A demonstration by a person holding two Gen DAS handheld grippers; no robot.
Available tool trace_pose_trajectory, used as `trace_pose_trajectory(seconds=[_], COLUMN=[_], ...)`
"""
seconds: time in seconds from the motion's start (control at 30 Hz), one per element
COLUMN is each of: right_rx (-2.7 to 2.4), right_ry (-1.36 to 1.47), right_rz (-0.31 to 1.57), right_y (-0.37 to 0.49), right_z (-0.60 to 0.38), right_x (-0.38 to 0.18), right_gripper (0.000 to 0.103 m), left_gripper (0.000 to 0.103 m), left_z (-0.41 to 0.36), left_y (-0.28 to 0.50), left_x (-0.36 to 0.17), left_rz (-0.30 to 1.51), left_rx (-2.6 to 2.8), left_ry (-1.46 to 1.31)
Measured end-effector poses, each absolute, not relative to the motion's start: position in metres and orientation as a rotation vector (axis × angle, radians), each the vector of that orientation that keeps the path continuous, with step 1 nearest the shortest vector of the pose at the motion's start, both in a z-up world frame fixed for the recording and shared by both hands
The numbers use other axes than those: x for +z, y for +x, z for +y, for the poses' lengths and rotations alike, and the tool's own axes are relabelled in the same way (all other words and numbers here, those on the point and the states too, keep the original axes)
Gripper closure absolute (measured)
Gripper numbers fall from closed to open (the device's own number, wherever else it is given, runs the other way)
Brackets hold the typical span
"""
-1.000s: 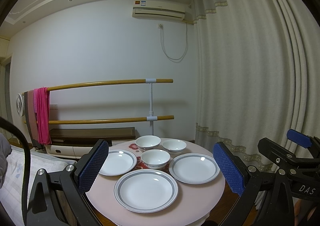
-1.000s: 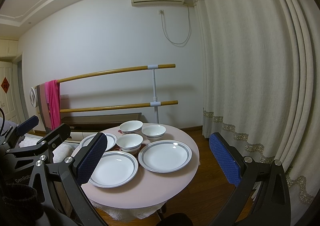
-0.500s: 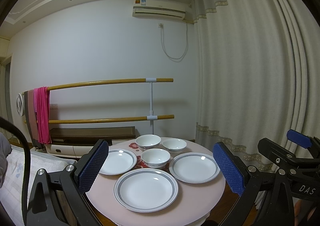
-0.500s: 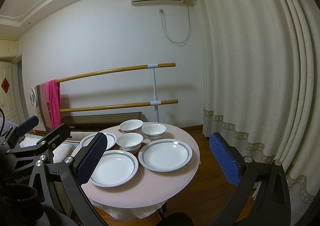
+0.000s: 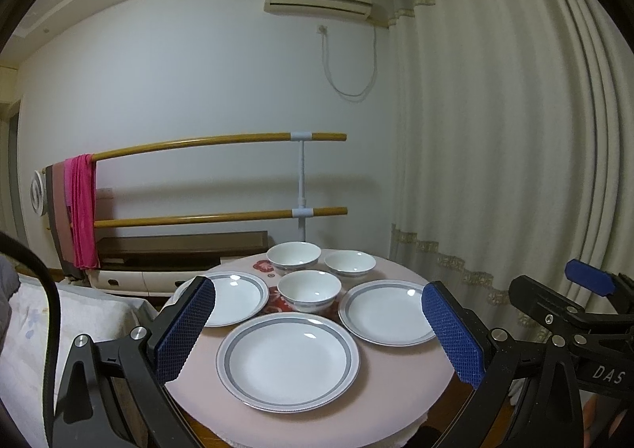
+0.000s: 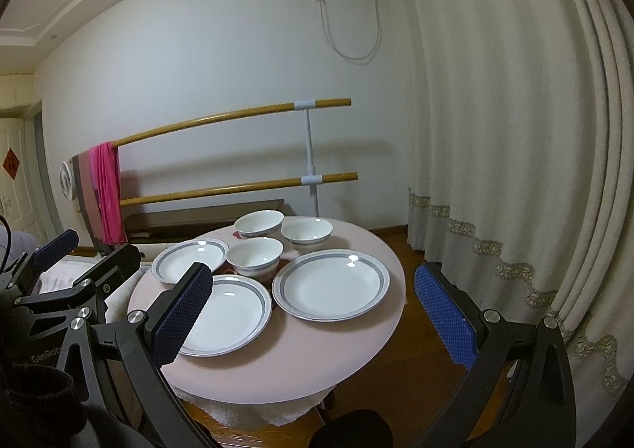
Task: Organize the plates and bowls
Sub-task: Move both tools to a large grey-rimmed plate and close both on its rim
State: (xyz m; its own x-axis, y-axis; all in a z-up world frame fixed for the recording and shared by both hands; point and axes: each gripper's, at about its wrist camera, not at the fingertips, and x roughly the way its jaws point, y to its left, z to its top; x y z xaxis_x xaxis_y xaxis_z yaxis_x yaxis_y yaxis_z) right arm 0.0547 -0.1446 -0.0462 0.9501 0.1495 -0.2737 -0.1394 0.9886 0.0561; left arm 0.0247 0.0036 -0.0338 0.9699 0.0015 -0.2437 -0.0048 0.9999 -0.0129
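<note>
A round pink table (image 5: 404,376) (image 6: 301,361) holds three white plates with grey rims: a near one (image 5: 288,359) (image 6: 224,315), a right one (image 5: 388,312) (image 6: 331,283) and a left one (image 5: 233,296) (image 6: 189,260). Three white bowls stand behind them: a front one (image 5: 309,290) (image 6: 255,255), a back left one (image 5: 293,256) (image 6: 258,223) and a back right one (image 5: 350,264) (image 6: 307,233). My left gripper (image 5: 317,333) is open and empty, short of the table. My right gripper (image 6: 313,315) is open and empty, above the table's near side.
A two-rail wooden barre (image 5: 222,178) with a pink towel (image 5: 81,206) stands behind the table. Cream curtains (image 5: 495,151) hang at the right. A bed (image 5: 47,329) lies at the left. The right gripper's body (image 5: 574,313) shows at the right of the left wrist view.
Both grippers have moved closer to the table; the plates and bowls look larger and lower in both views. The dishes have not moved.
</note>
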Motion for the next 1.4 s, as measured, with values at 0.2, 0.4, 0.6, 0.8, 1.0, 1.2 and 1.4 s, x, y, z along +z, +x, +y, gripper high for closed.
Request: trace_pose_trajectory(seconds=[0.2,0.4,0.6,0.8,1.0,1.2,1.4], right_rx=[0.176,0.192,0.222,0.316,0.427,0.488,0.538], right_ry=[0.053,0.072,0.1,0.134,0.178,0.21,0.26], right_rz=[0.342,0.436,0.518,0.62,0.725,0.824,0.909], right_y=[0.084,0.121,0.155,0.19,0.218,0.233,0.243], right_z=[-0.146,-0.152,-0.162,-0.154,-0.128,-0.11,-0.104], right_x=[-0.069,-0.091,-0.111,-0.141,-0.171,-0.191,-0.208], right_gripper=[0.0,0.0,0.0,0.0,0.014,0.034,0.052], left_gripper=[0.001,0.001,0.001,0.001,0.005,0.02,0.035], left_z=[0.016,0.034,0.053,0.074,0.09,0.115,0.131], left_y=[0.052,0.088,0.122,0.152,0.184,0.206,0.233], left_x=[-0.046,-0.059,-0.067,-0.079,-0.096,-0.121,-0.143], left_rz=[0.312,0.435,0.554,0.667,0.751,0.808,0.837], left_rx=[-0.021,0.043,0.131,0.225,0.281,0.283,0.249], left_ry=[-0.043,-0.046,-0.079,-0.082,-0.102,-0.125,-0.166])
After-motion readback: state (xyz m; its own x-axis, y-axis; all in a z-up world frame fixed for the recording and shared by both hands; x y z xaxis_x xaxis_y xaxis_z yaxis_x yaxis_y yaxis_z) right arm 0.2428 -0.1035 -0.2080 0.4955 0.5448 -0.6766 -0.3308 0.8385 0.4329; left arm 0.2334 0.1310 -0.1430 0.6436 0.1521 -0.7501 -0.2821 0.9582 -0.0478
